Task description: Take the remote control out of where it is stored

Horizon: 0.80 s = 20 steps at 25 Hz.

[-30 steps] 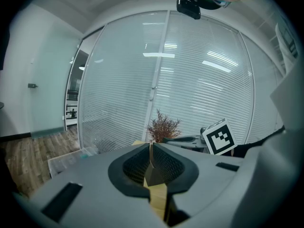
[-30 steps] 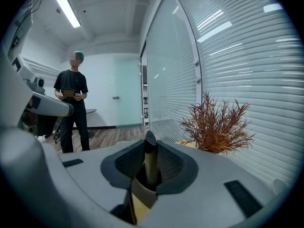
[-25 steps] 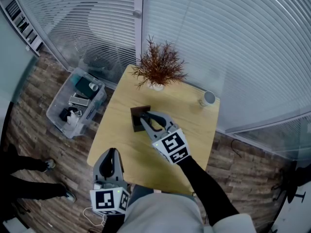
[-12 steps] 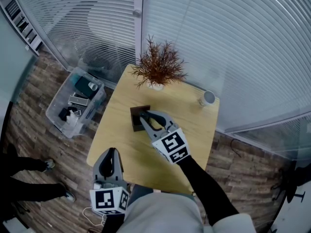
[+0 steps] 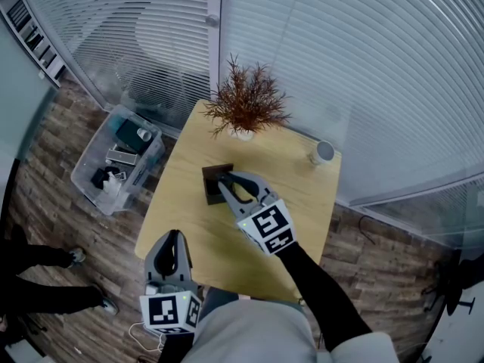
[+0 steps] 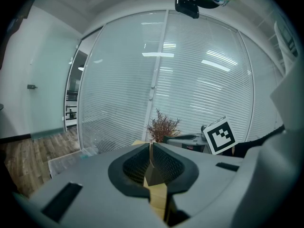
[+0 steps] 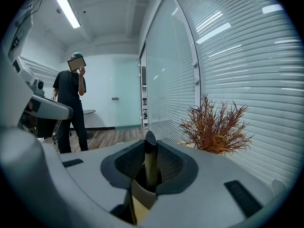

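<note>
A small wooden table [image 5: 299,225] carries a dark box-shaped holder [image 5: 211,184] near its middle. My right gripper [image 5: 224,181] reaches into the holder from the front right. In the right gripper view a slim dark remote control [image 7: 150,161] stands upright between the pads, and my right gripper [image 7: 150,148] is shut on it. In the head view the remote is hidden by the jaws. My left gripper [image 5: 173,239] hangs low off the table's front edge, close to my body. In its own view my left gripper [image 6: 151,152] is shut with nothing between its pads.
A dried reddish plant [image 5: 246,109] in a white pot stands at the table's far edge, a grey cup [image 5: 323,153] at the far right corner. A clear plastic bin [image 5: 117,159] of items sits on the wooden floor to the left. A person [image 7: 71,109] stands further off.
</note>
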Each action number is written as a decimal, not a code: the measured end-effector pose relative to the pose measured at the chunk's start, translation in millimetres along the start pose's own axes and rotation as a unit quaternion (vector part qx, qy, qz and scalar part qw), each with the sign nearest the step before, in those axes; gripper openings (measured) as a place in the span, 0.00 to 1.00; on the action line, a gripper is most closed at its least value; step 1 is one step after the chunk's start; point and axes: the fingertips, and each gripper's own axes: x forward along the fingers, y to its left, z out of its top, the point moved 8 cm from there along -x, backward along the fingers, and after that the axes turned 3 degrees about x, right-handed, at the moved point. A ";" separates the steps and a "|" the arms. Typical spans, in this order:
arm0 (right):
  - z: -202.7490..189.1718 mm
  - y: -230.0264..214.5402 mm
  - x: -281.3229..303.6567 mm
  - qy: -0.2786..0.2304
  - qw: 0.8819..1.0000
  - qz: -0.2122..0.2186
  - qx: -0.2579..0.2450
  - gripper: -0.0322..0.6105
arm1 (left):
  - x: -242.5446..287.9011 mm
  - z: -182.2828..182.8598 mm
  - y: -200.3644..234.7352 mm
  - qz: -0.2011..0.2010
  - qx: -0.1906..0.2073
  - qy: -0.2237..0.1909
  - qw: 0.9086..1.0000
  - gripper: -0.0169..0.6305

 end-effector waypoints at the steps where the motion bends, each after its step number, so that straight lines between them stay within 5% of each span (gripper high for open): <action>1: 0.2 -0.3 0.0 0.000 1.000 0.000 0.000 0.17 | 0.1 0.1 0.0 0.000 0.000 0.000 1.000 0.07; 20: 5.5 1.3 -0.9 -0.007 1.000 -0.002 0.000 0.17 | -1.1 2.4 -0.2 -0.001 0.003 -0.002 1.000 0.07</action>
